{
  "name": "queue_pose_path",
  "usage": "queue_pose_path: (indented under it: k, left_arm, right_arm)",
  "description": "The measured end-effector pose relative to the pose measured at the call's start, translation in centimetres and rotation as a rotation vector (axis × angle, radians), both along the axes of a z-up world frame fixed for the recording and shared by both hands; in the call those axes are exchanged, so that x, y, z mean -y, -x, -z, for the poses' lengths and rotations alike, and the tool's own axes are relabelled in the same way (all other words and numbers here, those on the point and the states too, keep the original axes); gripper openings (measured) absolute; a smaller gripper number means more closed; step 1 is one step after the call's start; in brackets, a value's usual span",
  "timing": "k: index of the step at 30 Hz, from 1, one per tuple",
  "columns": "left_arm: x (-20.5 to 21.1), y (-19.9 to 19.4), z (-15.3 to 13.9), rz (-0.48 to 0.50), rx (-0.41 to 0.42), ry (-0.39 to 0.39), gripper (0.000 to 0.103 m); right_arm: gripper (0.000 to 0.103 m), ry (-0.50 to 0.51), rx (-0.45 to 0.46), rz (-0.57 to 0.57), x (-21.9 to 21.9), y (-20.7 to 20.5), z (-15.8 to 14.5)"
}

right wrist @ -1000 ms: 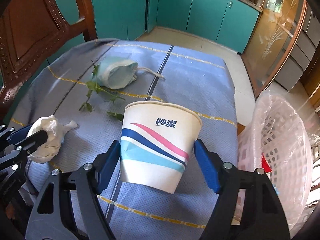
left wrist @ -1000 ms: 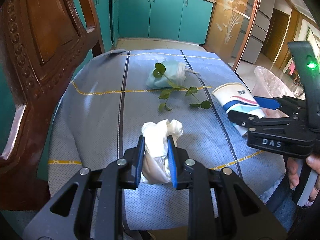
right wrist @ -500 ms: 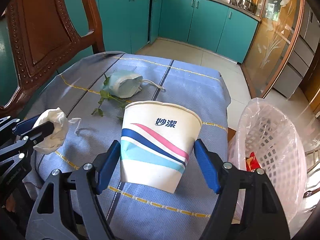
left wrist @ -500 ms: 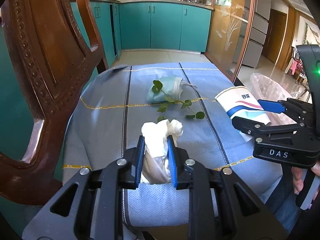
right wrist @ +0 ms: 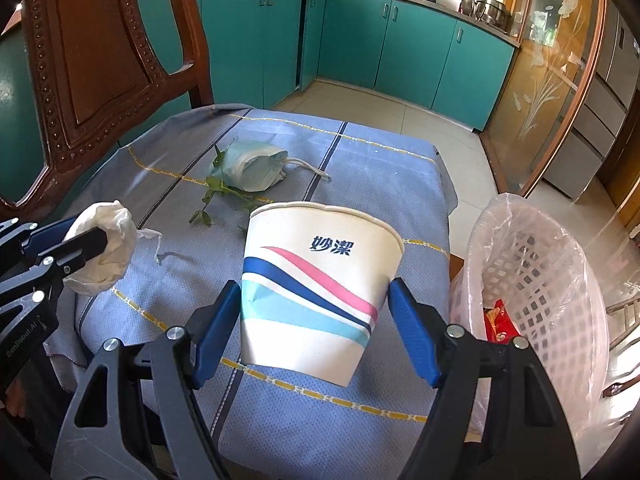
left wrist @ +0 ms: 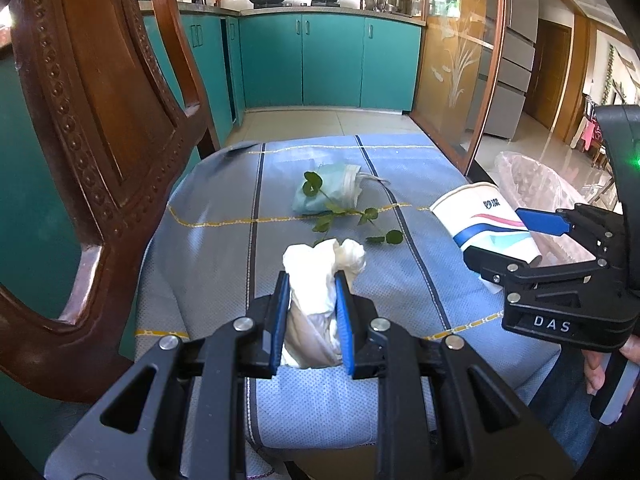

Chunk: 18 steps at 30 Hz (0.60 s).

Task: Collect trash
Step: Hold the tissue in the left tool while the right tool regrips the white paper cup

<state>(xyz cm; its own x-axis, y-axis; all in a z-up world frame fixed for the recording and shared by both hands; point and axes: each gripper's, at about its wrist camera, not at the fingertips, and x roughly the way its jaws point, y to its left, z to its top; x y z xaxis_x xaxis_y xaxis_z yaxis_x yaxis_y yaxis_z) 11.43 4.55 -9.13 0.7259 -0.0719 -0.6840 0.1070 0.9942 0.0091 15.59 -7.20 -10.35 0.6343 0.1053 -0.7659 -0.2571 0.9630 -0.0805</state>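
Tissue wad (left wrist: 320, 264) pinched between the narrowly set pads of the left gripper (left wrist: 310, 280), lifted clear of the tablecloth (right wrist: 380, 184). Paper cup (right wrist: 316, 280) clamped at wide spread in the right gripper (right wrist: 316, 300), tilted, base off the cloth, with a small dent at its left wall.

Swing the cup rightward over the lined bin (right wrist: 560, 264) just beside the table edge, and release only once its base is past the rim, above the red wrapper (right wrist: 498, 320) inside. Squeeze no harder, probably, to avoid crushing the thin wall. Follow with the wad, crossing behind the right tool rather than into it. Leave for later the 2 pieces farther back: leafy sprig (right wrist: 216, 190) and blue face mask (right wrist: 254, 166), touching each other.

Readable: "妙潔" in dark blue on the cup; "DAS" (left wrist: 552, 323) on the right gripper body; faintly, something like "BenRobot.AI" (right wrist: 22, 340) on the left one.
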Motion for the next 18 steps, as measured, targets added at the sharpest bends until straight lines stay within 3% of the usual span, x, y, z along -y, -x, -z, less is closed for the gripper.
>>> queue_pose_path:
  k: [18]
  left_arm:
    - [-0.31,0.6,-0.96,-0.005,0.038,-0.003,0.023]
  right_arm:
    - [0.074,0.017,0.017,0.0,-0.19,0.55,-0.36]
